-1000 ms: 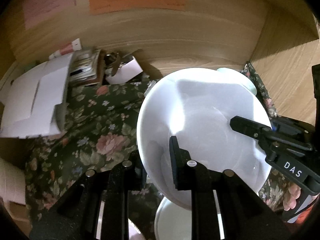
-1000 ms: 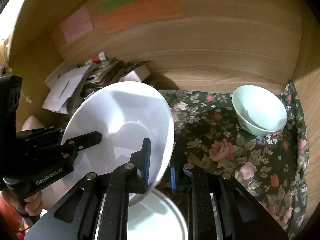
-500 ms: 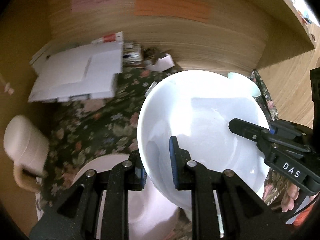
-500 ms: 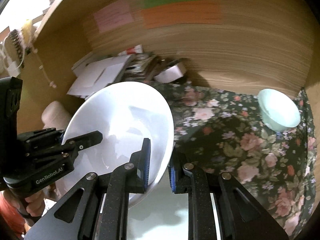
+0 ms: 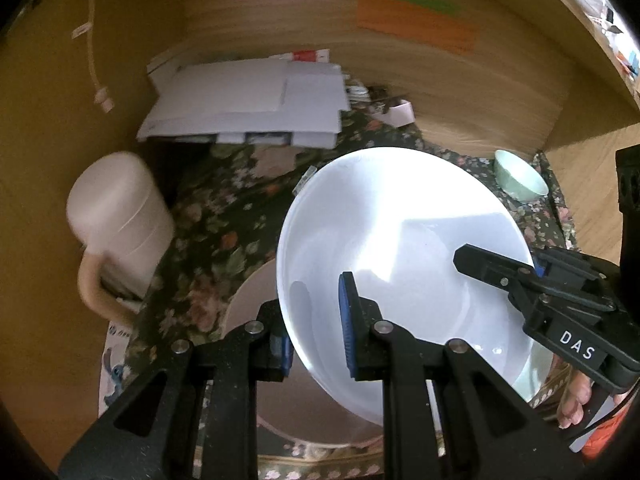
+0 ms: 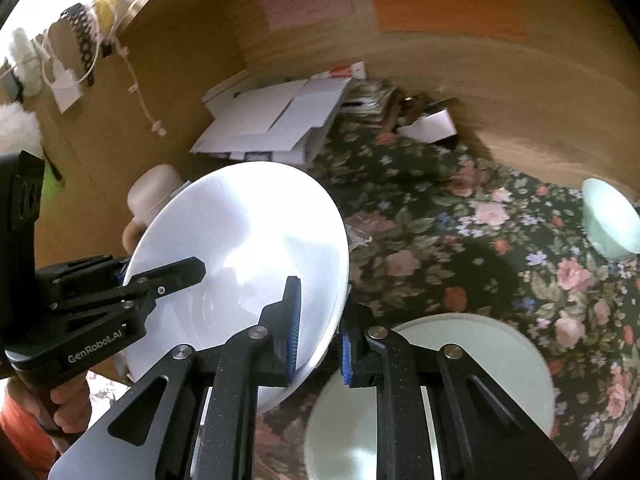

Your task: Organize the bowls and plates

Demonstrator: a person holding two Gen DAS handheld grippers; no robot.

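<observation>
Both grippers hold one large white bowl (image 5: pixel 404 248) in the air above the floral cloth. My left gripper (image 5: pixel 316 328) is shut on its near left rim. My right gripper (image 6: pixel 318 330) is shut on the opposite rim; the bowl also shows in the right wrist view (image 6: pixel 240 248). A pale pink plate (image 5: pixel 248 304) lies on the cloth below the bowl. A pale green plate (image 6: pixel 492 352) lies under the right gripper. A small mint bowl (image 6: pixel 610 222) stands at the far right; it shows in the left wrist view too (image 5: pixel 520 176).
A cream lidded mug (image 5: pixel 116 220) stands at the left. A pile of white papers (image 5: pixel 248 100) and small clutter (image 6: pixel 428 120) lie against the wooden back wall (image 6: pixel 500 92). A wooden side wall (image 5: pixel 592 184) closes the right.
Both grippers have lifted the white bowl up and back. The views now take in the mug, the pink plate and more of the cloth; the mint bowl looks farther away.
</observation>
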